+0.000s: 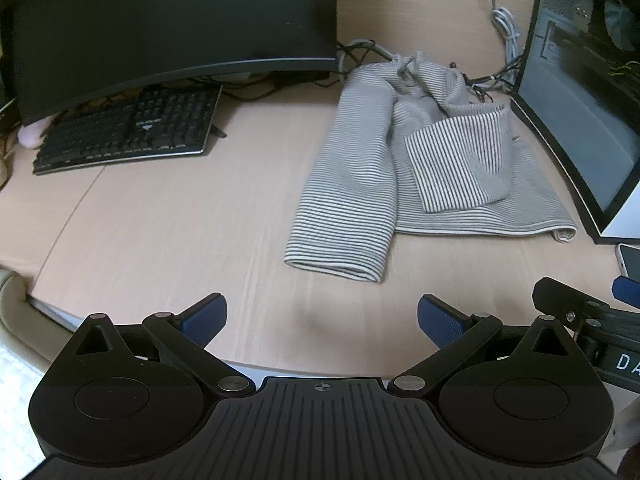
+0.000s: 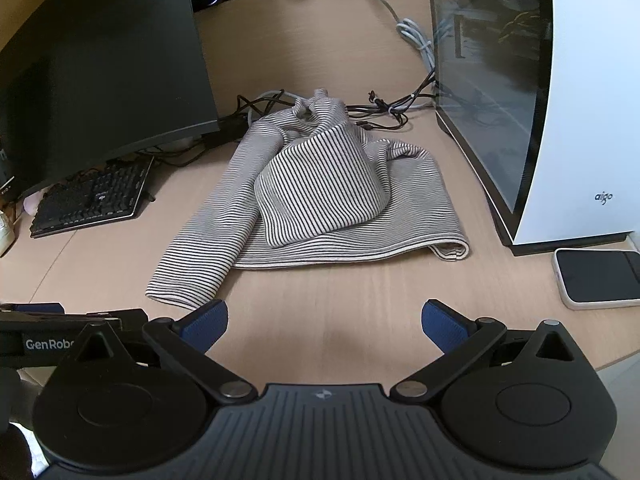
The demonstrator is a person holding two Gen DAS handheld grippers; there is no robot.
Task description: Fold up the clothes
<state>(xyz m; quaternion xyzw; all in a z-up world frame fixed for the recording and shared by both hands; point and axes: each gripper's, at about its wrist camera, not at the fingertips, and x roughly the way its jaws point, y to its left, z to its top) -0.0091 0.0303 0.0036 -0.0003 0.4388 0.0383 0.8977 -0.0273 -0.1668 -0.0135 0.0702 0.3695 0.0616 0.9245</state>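
A grey-and-white striped top [image 1: 404,160] [image 2: 316,192] lies partly folded on the light wooden desk [image 1: 180,220] [image 2: 360,296]. One sleeve [image 1: 344,204] [image 2: 204,248] stretches toward the front edge, and a folded flap rests on the body. My left gripper [image 1: 322,318] hovers open near the desk's front edge, short of the sleeve cuff, with nothing between its blue pads. My right gripper [image 2: 324,320] is also open and empty, just in front of the garment's hem. The right gripper's body [image 1: 580,308] shows at the right of the left wrist view.
A black keyboard [image 1: 128,128] [image 2: 92,200] and a dark monitor [image 1: 172,24] [image 2: 100,72] stand at the left. A white computer case [image 2: 540,100] [image 1: 588,100] stands at the right, with a phone [image 2: 600,276] in front of it. Cables [image 2: 384,112] lie behind the top.
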